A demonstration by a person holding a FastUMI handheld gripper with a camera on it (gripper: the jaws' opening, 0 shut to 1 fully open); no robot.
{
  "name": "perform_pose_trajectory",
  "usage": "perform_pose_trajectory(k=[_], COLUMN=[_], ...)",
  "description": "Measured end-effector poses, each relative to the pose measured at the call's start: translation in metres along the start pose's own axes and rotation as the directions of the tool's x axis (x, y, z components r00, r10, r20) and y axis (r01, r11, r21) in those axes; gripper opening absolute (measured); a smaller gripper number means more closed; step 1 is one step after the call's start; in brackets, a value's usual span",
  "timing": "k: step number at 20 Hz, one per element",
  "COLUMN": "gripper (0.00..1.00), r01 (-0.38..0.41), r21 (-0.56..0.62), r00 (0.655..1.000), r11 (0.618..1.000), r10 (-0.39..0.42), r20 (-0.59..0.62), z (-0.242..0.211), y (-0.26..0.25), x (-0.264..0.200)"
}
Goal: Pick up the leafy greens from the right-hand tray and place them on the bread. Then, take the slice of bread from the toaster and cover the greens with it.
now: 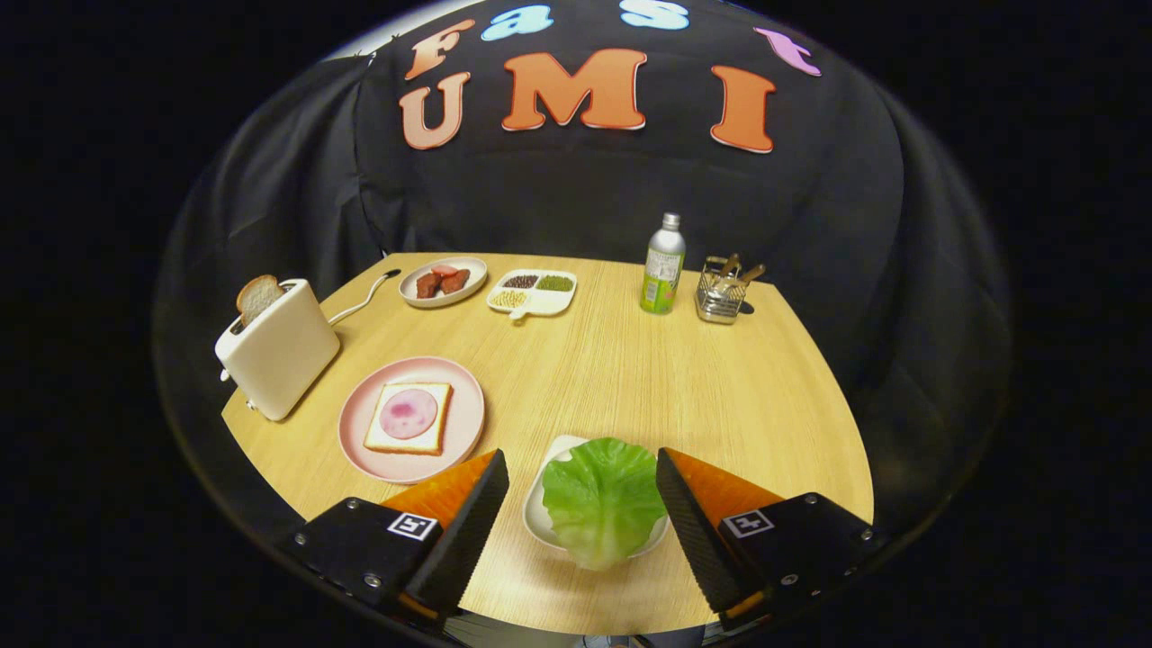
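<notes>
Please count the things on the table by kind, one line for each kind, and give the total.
Plates and trays: 4 (pink plate, white tray, small plate, divided dish)
Toaster: 1
Bottle: 1
Wire basket: 1
Total: 7
The tongs are open around the lettuce leaf.

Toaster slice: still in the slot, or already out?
In. The bread slice stands up out of the top of the toaster, untouched, while the open gripper flanks the lettuce leaf.
</notes>
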State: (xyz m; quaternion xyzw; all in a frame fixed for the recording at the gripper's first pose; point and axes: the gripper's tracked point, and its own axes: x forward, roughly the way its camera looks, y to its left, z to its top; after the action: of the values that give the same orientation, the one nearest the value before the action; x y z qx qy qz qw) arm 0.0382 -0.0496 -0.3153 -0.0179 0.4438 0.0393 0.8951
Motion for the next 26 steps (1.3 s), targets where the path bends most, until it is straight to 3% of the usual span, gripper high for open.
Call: perform_pose_trajectory(k=[11,18,24,26], gripper=[0.98,0.92,0.75,0.63], r01=[-0.023,0.007,0.012,0.021], r21=[-0.043,-0.027,0.017,0.028], r00=[0.957,0.919,0.918,0.921], r11=[0.999,1.0,1.0,0.999], r10=[0.01,-0.017,-0.004,-0.009], r20=[-0.289,-0.395,-0.396,-0.389], z=[-0.056,-0.082,-0.08,-0.079], y=[-0.002,-0.008,-0.013,-0.015], x=[0.059,0.084,0.087,0.088])
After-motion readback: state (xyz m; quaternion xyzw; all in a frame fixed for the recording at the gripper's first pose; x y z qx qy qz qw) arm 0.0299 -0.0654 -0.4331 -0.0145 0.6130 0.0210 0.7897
